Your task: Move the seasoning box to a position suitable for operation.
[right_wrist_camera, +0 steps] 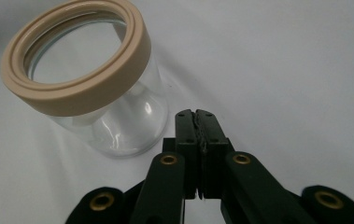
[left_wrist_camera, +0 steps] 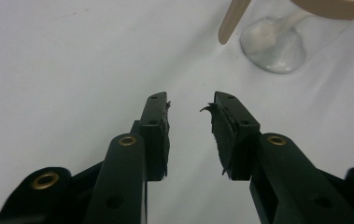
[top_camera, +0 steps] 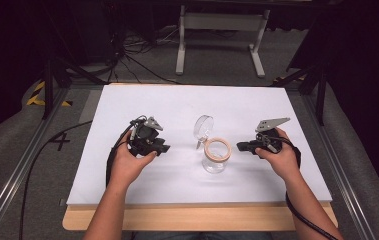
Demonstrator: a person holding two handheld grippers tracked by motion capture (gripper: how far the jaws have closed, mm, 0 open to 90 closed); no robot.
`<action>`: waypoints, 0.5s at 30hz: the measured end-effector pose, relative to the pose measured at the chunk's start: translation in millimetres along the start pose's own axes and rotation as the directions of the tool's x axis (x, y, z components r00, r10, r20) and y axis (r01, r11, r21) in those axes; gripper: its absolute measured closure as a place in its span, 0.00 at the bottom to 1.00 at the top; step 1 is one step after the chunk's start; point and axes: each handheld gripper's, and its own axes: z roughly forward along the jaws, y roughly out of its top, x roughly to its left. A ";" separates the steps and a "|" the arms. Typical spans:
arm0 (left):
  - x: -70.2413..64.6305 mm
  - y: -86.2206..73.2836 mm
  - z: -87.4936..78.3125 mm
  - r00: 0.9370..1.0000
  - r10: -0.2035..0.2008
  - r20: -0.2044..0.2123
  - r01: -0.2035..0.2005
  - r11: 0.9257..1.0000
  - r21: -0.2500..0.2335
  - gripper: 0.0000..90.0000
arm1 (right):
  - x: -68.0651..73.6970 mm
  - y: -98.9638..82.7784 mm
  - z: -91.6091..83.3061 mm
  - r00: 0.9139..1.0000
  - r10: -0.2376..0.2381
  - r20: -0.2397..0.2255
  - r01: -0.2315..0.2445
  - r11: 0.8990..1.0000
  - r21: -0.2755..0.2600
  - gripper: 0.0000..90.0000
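You are holding the left gripper (top_camera: 163,148) over the tabletop (top_camera: 127,180) toward its left edge, jaws parted, nothing between them. You are holding the right gripper (top_camera: 240,146) toward the right edge, jaws pressed together on nothing. Between them, near the middle, the glass jar (top_camera: 216,156) is standing upright with its tan rim uppermost, just beside the right gripper. Beyond it, its clear hinged lid (top_camera: 203,127) is standing open.

Your white table top (top_camera: 187,100) is evenly and brightly lit from above, its surroundings dark. Shadows are soft and faint. The glass jar (right_wrist_camera: 104,88) carries small glints. Your high view is coarse and slightly soft; near jaws blur in both gripper views.
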 end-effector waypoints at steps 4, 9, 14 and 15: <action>-3.0 1.7 -2.1 1.000 0.002 0.014 -0.002 1.000 -0.009 0.75 | 2.5 0.4 3.7 1.000 -0.010 -0.003 0.010 1.000 0.004 1.00; -6.5 3.9 -5.6 0.999 0.000 0.039 0.000 1.000 -0.011 0.75 | 8.7 4.4 8.5 0.999 -0.031 -0.010 0.031 0.999 0.007 1.00; -8.8 5.2 -6.6 0.999 0.004 0.044 -0.003 1.000 -0.007 0.74 | 8.3 1.7 15.9 0.999 -0.031 -0.008 0.031 0.999 0.027 1.00; -9.2 5.5 -6.9 0.999 0.004 0.042 -0.004 1.000 -0.007 0.74 | 8.4 0.9 18.8 1.000 -0.029 -0.011 0.030 0.999 0.030 1.00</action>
